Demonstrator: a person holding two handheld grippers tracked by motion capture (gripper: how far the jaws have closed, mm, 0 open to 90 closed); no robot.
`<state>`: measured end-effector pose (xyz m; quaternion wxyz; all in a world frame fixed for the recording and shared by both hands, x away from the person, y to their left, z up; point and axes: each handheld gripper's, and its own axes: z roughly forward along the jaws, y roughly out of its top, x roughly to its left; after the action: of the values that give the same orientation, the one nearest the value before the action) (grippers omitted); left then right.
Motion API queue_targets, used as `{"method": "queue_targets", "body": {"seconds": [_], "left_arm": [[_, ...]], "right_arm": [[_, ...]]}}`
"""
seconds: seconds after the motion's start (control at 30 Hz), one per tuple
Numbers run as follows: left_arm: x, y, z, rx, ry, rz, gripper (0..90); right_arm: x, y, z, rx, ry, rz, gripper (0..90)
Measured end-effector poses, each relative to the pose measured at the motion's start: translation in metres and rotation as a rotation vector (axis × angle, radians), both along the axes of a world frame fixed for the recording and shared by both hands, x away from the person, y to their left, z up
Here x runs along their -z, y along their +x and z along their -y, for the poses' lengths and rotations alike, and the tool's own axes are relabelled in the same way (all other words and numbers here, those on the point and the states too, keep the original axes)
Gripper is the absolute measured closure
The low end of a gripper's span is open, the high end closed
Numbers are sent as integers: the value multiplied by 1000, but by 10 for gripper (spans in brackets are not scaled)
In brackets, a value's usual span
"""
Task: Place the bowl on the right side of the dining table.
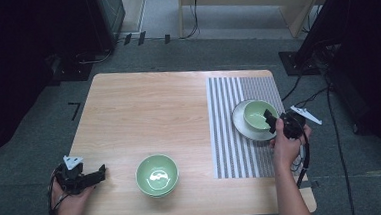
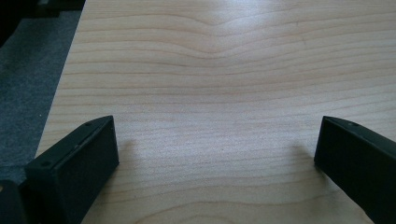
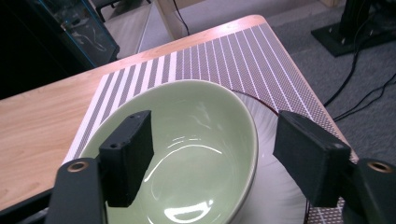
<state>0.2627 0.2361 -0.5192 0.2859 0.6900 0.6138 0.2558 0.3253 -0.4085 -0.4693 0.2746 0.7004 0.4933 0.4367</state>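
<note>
"Why is the right hand-held gripper [image 1: 275, 119] open around that green bowl's [image 1: 257, 114] rim?"

"To grab it, I think. It sits on the plate [image 1: 240, 122] by the desk's [image 1: 143, 110] right edge. The left hand-held gripper [image 1: 93, 176] waits open."

Two green bowls: one [image 1: 157, 175] near front edge, one [image 1: 259, 115] on plate [image 1: 241, 125]. One plate. One striped mat [image 1: 230, 135]. Two grippers: left [image 1: 101, 173], right [image 1: 271, 119].

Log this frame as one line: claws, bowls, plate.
left claw open, idle on table | right claw open, straddling bowl rim | bowl on plate | second bowl untouched
</note>
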Motion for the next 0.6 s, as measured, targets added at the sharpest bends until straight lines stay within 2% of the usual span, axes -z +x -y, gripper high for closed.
{"method": "queue_targets", "body": {"seconds": [0.07,0.17,0.23,0.37,0.43,0.6], "left_arm": [[0,0,0,0,0,0,0],[0,0,0,1,0,0,0],[0,0,0,2,1,-2,0],[0,0,0,0,0,0,0],[0,0,0,1,1,0,0],[0,0,0,0,0,1,0]], "right_arm": [[0,-3,-1,-17,-9,19,245],[0,-6,-1,-62,7,39,198],[0,-8,-2,-52,-19,32,188],[-1,-14,-5,-69,-52,59,179],[-1,-15,-6,-93,-58,61,174],[0,-20,-9,-100,-71,51,175]]}}
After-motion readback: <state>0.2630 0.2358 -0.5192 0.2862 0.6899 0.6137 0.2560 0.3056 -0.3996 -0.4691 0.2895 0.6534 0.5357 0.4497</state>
